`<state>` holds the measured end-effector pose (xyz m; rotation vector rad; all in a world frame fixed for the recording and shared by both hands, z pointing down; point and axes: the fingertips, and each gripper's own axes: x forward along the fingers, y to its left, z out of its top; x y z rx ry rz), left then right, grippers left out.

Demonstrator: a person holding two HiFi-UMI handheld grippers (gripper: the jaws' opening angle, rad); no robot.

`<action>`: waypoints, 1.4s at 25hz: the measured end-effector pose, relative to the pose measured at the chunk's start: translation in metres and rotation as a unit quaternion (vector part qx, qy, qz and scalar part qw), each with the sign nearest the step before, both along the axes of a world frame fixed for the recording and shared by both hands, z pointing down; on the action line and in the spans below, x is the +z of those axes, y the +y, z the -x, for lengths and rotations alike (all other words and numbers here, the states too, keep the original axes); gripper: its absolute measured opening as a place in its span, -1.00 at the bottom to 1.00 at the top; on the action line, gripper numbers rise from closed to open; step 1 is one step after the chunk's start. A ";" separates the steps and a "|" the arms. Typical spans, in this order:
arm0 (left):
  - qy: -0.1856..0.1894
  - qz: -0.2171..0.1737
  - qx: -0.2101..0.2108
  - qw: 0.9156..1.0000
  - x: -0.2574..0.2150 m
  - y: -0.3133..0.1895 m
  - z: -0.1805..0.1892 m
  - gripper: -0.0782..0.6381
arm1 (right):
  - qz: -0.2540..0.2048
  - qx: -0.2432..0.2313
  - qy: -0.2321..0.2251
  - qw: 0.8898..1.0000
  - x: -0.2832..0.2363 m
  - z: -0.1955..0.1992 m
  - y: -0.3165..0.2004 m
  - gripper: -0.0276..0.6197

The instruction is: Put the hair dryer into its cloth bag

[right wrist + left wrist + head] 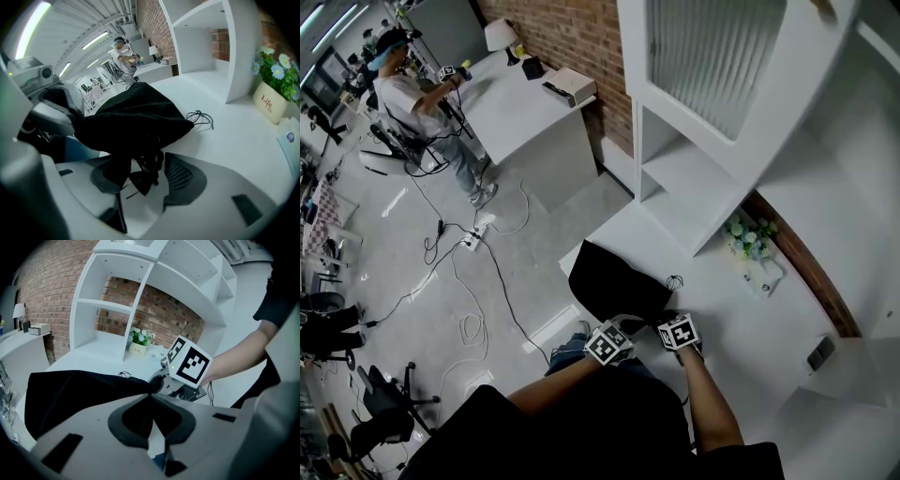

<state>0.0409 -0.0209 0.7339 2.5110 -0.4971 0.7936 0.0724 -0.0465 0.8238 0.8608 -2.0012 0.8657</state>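
The black cloth bag (614,279) lies bulging on the white table (741,328), its drawstring (675,281) trailing to the right. No hair dryer shows in any view. My left gripper (623,323) holds the bag's near edge; in the left gripper view its jaws (151,401) stand closed on the black cloth (79,390). My right gripper (661,317) is beside it at the same edge. In the right gripper view it (147,176) is open, a fold of the bag (133,117) and a cord hanging between the pads (185,176), the right one bare.
A white shelf unit (712,159) stands behind the bag, with a small flower pot (748,239) and a card (764,277) at its foot. The table's edge runs just left of the bag. Farther off, another person (408,94) works at a second table, and cables (469,244) lie on the floor.
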 end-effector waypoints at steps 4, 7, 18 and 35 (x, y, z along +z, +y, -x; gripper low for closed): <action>0.005 -0.006 -0.006 1.000 -0.002 -0.004 0.004 -0.70 | -0.012 -0.010 0.002 1.000 0.001 0.006 -0.001 -0.23; 0.011 -0.011 -0.007 1.000 -0.007 -0.007 0.001 -0.70 | -0.033 -0.001 -0.010 0.999 -0.005 0.006 -0.002 -0.27; 0.023 -0.032 0.004 0.999 -0.025 -0.022 -0.014 -0.70 | -0.069 0.053 -0.091 0.992 -0.025 0.007 -0.007 -0.30; 0.024 -0.021 -0.012 0.999 -0.021 -0.017 -0.001 -0.70 | -0.060 -0.018 0.008 0.998 0.006 0.019 -0.023 -0.24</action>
